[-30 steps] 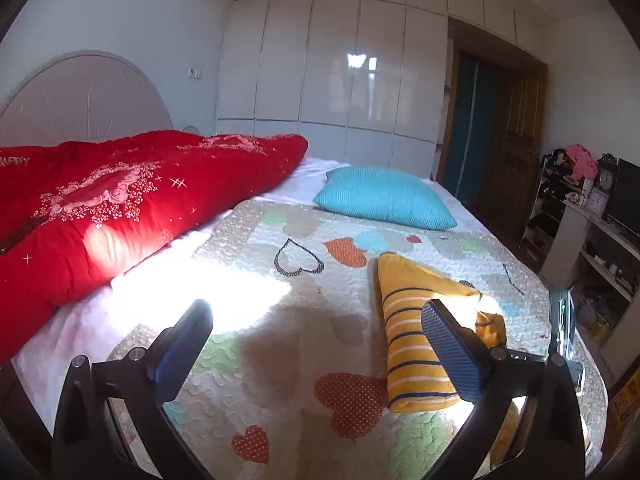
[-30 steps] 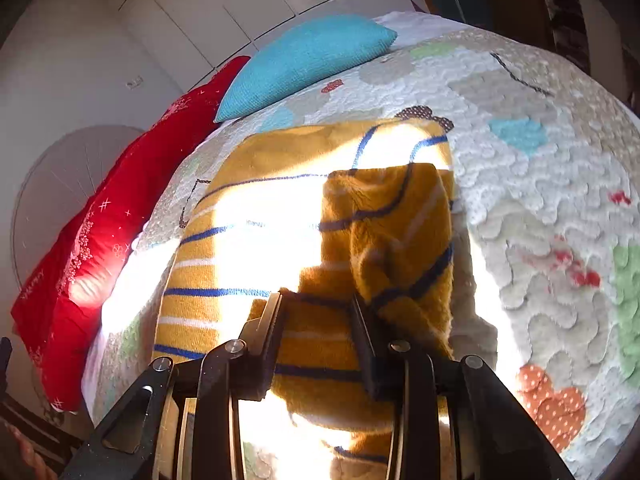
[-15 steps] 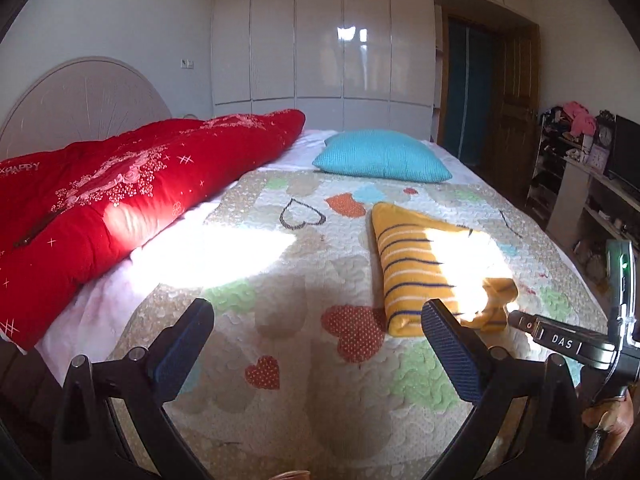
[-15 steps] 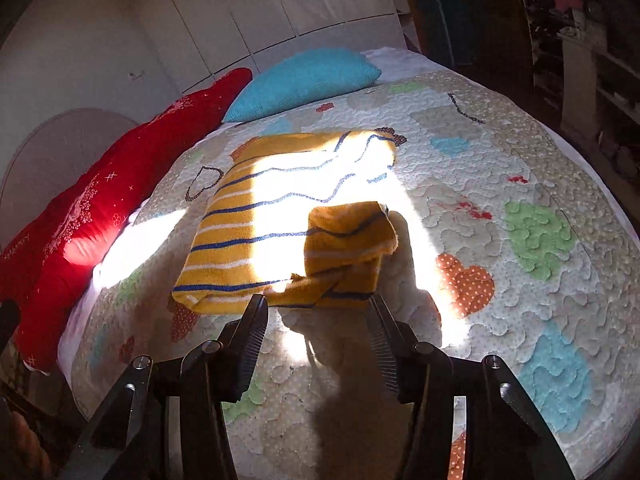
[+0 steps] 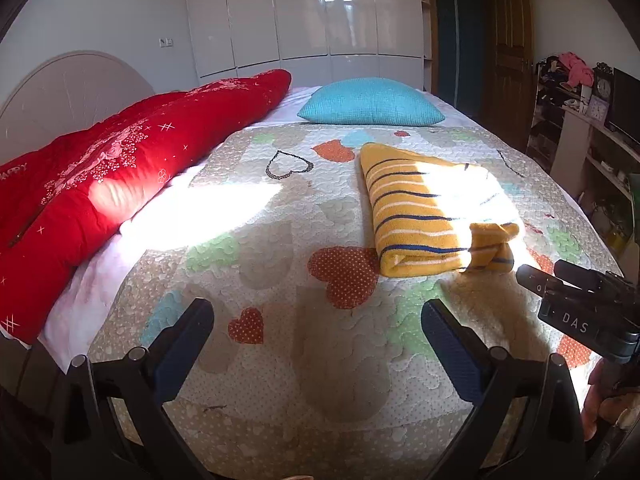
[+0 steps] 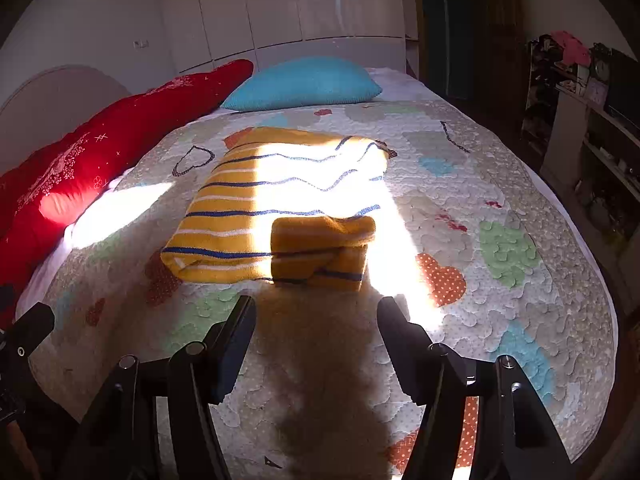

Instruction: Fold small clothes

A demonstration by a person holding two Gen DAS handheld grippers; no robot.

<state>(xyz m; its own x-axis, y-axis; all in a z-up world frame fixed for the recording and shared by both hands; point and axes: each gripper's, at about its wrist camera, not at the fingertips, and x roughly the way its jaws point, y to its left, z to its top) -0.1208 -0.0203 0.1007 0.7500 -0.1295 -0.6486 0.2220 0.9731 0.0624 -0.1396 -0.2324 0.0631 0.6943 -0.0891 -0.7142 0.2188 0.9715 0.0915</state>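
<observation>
A yellow sweater with blue and white stripes [image 5: 428, 208] lies folded on the quilted bed, a sleeve folded over its near right corner; it also shows in the right wrist view [image 6: 280, 208]. My left gripper [image 5: 316, 320] is open and empty, low over the quilt, left of and nearer than the sweater. My right gripper [image 6: 316, 316] is open and empty, just short of the sweater's near edge. Its body shows at the right of the left wrist view [image 5: 576, 304].
The heart-patterned quilt [image 5: 256, 264] covers the bed. A red duvet [image 5: 120, 168] lies along the left side, a turquoise pillow [image 5: 372, 102] at the head. Shelves with clutter [image 5: 580, 120] stand to the right. White wardrobes [image 5: 304, 12] stand behind.
My right gripper let go of the sweater sleeve, opened and pulled back from it. Both grippers have drawn back toward the foot of the bed. The sweater stays folded.
</observation>
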